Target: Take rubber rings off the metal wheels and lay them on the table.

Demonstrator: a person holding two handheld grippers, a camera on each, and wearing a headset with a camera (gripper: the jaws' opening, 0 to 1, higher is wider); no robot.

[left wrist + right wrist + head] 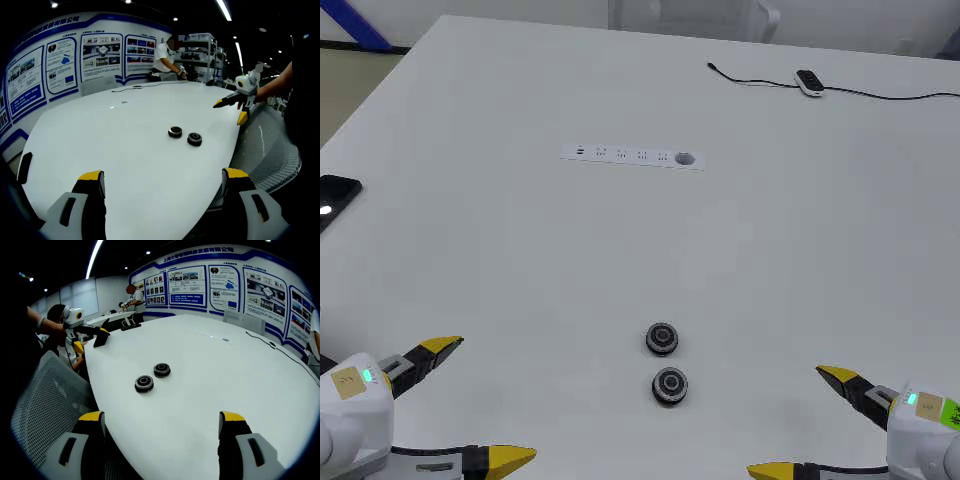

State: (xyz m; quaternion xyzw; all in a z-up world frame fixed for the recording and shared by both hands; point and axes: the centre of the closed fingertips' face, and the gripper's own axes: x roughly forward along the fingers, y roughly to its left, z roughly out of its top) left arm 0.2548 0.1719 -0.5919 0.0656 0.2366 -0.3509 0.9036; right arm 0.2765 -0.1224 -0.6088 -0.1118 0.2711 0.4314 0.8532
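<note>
Left gripper [480,400] is at lower left of head view, jaws spread wide, nothing between them. Right gripper [800,422] at lower right is the same: released and empty. Both are well apart from the 2 metal wheels [662,339], which lie flat on the white table [520,260] in lower centre of frame, approx. between the grippers, one just beside the other with a small gap. Dark rubber rings [650,340] are on the wheels, none lies on the table. In left gripper view the wheels are at centre, w/ right gripper at upper right. Power strip [632,156] is in upper middle, black phone [332,195] at left edge, cable w/ small remote [809,82] at upper right
</note>
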